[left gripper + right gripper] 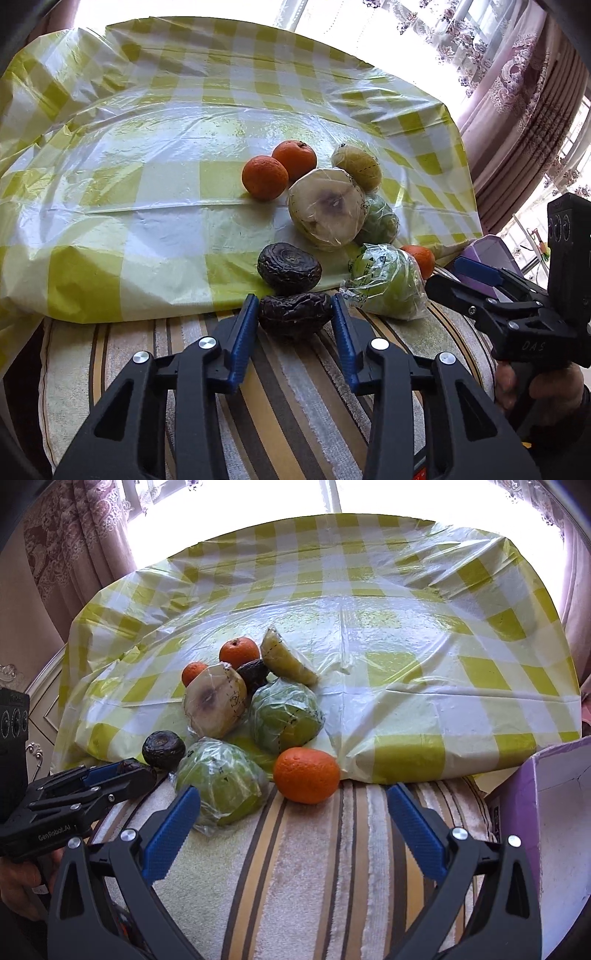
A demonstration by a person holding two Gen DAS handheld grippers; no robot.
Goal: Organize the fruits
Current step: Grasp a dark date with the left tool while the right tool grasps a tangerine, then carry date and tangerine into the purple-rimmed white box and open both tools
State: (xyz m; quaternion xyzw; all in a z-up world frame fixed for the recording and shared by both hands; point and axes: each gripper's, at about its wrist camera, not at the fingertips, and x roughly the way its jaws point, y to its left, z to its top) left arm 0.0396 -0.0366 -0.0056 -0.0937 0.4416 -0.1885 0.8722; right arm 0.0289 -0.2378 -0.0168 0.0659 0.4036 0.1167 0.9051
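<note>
The left gripper (294,314) is pinching a wrinkled dark fruit (294,312) on the striped cloth (303,398), at the checked plastic sheet's (147,192) edge; its long axis is lying crosswise between the blue pads. The right gripper (293,808) is standing spread wide and empty, pointing at an orange (306,774) just ahead.

A: We see a yellow-green and white checked plastic cloth (155,192) and a towel (295,867) striped brown, tan and cream.

B: We also see bright orange mandarins (265,178), a wrinkled dark purple-brown fruit (293,311), and blue pads (171,834).
</note>
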